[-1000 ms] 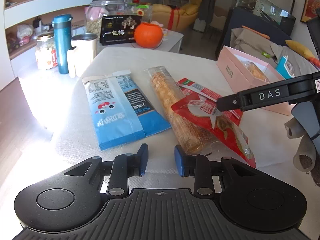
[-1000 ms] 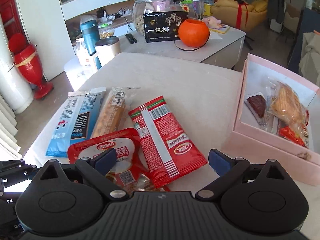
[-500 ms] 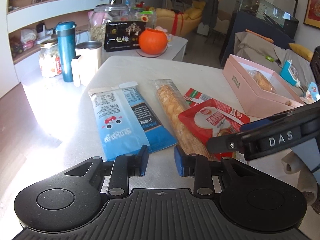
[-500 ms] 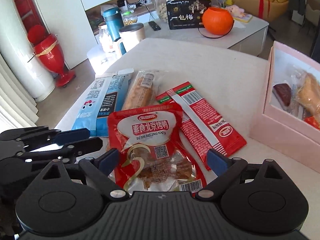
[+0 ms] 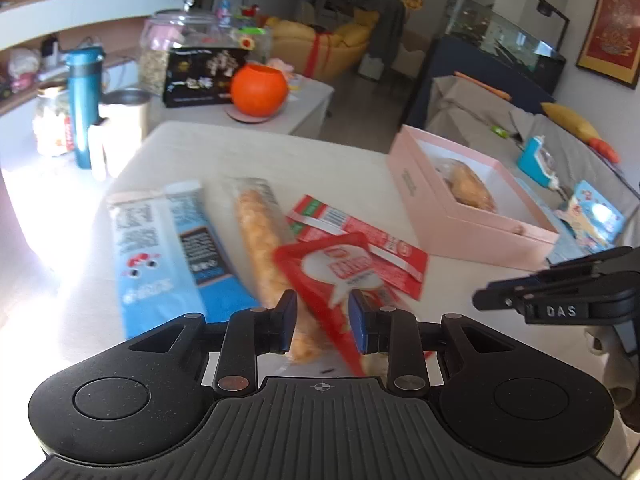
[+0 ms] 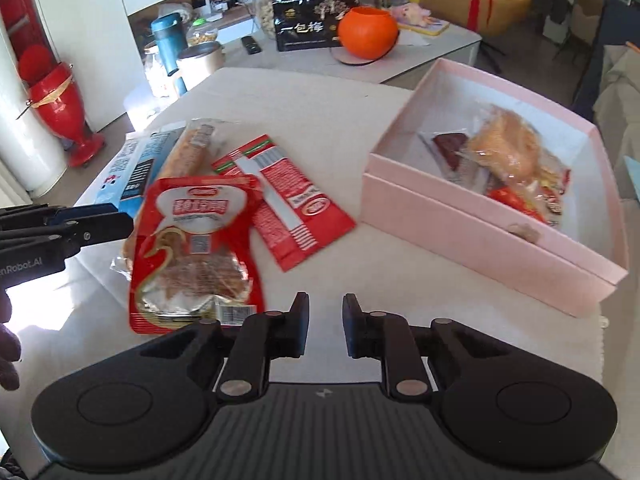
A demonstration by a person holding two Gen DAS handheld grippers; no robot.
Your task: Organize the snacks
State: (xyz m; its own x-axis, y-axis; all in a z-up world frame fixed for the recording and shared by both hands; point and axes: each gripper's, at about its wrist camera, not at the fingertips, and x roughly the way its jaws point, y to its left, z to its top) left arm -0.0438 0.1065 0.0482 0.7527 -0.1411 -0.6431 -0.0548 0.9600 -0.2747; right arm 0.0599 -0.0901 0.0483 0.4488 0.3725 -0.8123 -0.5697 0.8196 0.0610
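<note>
The red pouch lies on the desk, left of the pink box, its long axis running alongside the box's near wall. The right claw, between pouch and box, has just pressed together on nothing. The left claw, narrowly parted and empty, is nearer the pouch.

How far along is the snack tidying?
A few snacks already lie in the pink box. Nothing is in hand: the right gripper just closed on nothing, beside the red pouch. Left on the table: that pouch, red sachet, bread stick, blue packet.
</note>
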